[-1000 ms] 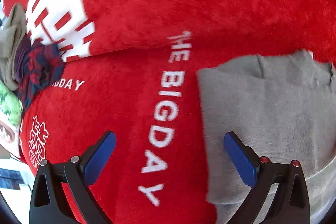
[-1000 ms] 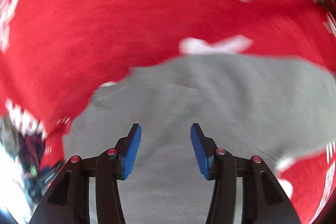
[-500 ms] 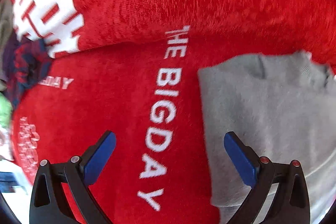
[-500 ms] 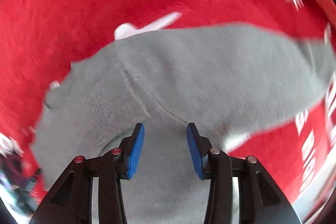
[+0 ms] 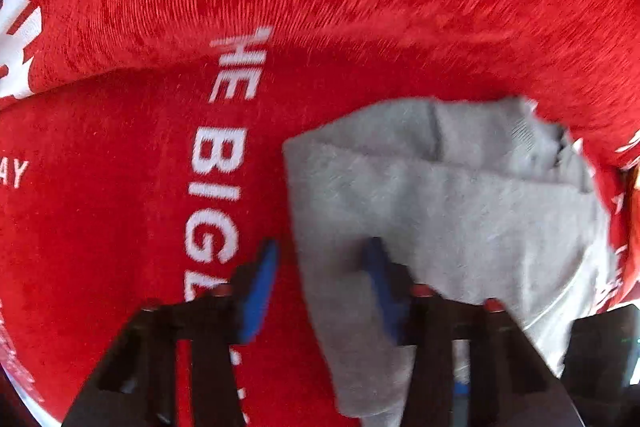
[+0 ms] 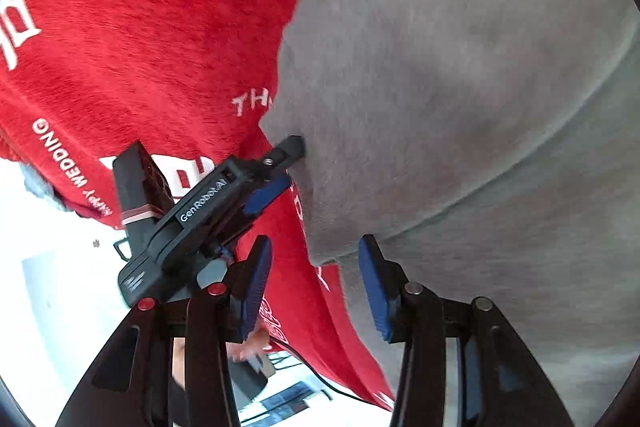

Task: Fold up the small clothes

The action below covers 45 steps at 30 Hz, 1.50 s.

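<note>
A small grey garment (image 5: 440, 211) lies partly folded on a red cloth (image 5: 120, 187) with white lettering. My left gripper (image 5: 324, 287) straddles the garment's left edge, its jaws narrowed around the fabric with a gap still showing; the frame is blurred. In the right wrist view the grey garment (image 6: 460, 87) fills the right side. My right gripper (image 6: 316, 287) is open over the garment's lower left corner. The left gripper (image 6: 276, 175) shows there too, at the garment's edge.
The red cloth (image 6: 140, 27) covers the whole surface and drops off at its lower left edge to a white floor (image 6: 40, 287). A black cable (image 6: 336, 389) runs below the cloth's edge.
My left gripper's jaws have narrowed from wide open onto the garment's left edge. My right gripper has swung round to the garment's lower left corner, beside the left gripper.
</note>
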Each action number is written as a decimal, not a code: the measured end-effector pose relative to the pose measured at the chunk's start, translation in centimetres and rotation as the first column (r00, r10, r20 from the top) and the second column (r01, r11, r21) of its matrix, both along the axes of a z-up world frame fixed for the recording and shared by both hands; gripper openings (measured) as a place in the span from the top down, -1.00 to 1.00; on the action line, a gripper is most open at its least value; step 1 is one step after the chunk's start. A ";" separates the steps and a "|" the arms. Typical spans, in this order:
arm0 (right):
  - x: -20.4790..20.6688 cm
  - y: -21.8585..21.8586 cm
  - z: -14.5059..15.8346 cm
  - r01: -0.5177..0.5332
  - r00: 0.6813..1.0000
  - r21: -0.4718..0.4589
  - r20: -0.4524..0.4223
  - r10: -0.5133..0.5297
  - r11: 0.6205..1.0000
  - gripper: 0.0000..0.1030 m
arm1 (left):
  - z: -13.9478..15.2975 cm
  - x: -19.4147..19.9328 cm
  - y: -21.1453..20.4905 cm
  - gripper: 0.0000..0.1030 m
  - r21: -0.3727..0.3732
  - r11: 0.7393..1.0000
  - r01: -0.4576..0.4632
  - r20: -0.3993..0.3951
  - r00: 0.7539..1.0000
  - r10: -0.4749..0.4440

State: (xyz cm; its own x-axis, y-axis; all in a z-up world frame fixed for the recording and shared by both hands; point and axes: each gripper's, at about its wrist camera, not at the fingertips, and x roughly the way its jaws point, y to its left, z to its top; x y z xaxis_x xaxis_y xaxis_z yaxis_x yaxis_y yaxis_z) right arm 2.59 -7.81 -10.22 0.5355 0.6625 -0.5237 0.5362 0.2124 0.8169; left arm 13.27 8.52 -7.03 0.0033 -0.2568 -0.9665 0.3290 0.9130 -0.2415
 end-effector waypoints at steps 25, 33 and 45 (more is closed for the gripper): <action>2.0 2.0 0.1 0.034 0.999 -0.028 -0.027 -0.035 0.999 0.88 | 1.7 0.0 2.1 0.81 0.056 0.994 0.099 0.116 0.988 -0.105; 2.8 5.2 -1.6 0.010 0.998 -0.008 -0.055 -0.010 1.000 0.88 | 1.4 -0.6 3.9 0.81 0.083 0.996 0.035 0.153 0.987 -0.048; -4.3 -14.0 5.2 0.153 0.964 -0.495 -0.116 -0.240 0.855 -0.24 | 4.3 -5.0 1.4 0.81 0.064 0.997 0.051 0.200 0.978 -0.063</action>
